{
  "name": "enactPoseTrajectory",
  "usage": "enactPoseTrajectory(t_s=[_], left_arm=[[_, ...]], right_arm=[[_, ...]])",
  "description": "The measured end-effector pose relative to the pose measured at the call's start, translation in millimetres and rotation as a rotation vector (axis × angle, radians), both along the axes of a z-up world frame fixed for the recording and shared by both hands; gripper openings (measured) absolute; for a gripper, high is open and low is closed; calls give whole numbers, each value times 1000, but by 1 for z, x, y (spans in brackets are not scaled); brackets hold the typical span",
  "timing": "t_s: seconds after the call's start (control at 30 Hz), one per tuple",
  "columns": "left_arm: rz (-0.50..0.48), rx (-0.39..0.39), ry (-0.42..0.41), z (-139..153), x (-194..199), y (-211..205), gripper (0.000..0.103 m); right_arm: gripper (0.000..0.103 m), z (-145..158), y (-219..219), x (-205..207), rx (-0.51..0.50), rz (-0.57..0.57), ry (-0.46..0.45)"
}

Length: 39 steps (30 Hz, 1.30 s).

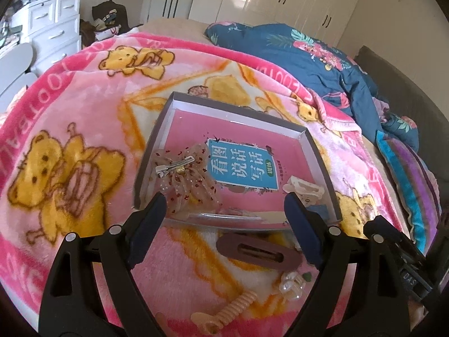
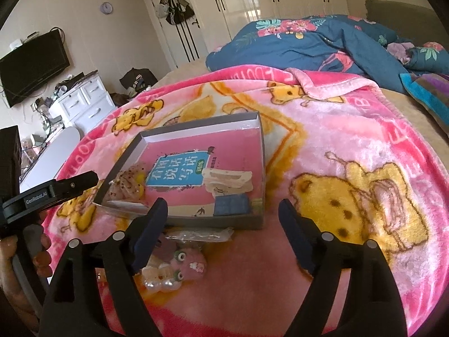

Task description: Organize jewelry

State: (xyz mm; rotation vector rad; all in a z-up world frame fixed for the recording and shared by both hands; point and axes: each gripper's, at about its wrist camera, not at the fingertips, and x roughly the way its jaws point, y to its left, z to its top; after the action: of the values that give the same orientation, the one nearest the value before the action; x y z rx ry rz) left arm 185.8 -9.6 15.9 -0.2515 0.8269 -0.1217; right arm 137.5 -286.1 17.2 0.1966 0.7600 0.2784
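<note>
Nearest my left claw (image 1: pixel 224 205): brown clip (image 1: pixel 259 252) on the blanket (image 1: pixel 70 118), lying between the spread, empty jaws, long axis running crosswise to them; I judge this the next pick, left hand nearer. Pearl clip (image 1: pixel 291 283) and coil tie (image 1: pixel 238 306) just below it, also loose. Right claw (image 2: pixel 223 213): jaws apart, holding nothing; frog clips (image 2: pixel 185 264) by its left finger. Box (image 1: pixel 157 134), open, just beyond the brown clip, holds: gauze bow clip (image 1: pixel 190 174) at its left, cream claw clip (image 1: pixel 303 186) at its right, both on a pink book (image 1: pixel 241 165).
</note>
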Motion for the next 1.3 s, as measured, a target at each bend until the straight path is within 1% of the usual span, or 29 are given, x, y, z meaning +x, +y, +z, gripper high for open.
enactPoseTrajectory(t_s=[0.37,0.47,0.8,0.9,1.1,1.17,1.3], left_arm=[[21,-13,-33,16,-21,9,81],[23,-24,-41,20,-29,12,82],[38,-23,-68,30,-51,21,82],[42,-18,-73,32,-57,23,85],[41,-17,-74,32,-66,25,85],[40,-12,-72,31,-70,25,88],[39,-6,-65,29,-74,26,88]], right_arm=[[82,16,4,-14,5,21,-29],[83,20,5,-18,3,26,-39],[84,35,9,-34,-1,45,-72],[85,38,10,-37,-1,53,-78],[85,43,16,-45,-10,79,-87],[85,43,17,-48,-15,90,-85],[85,41,20,-52,-22,106,-80]])
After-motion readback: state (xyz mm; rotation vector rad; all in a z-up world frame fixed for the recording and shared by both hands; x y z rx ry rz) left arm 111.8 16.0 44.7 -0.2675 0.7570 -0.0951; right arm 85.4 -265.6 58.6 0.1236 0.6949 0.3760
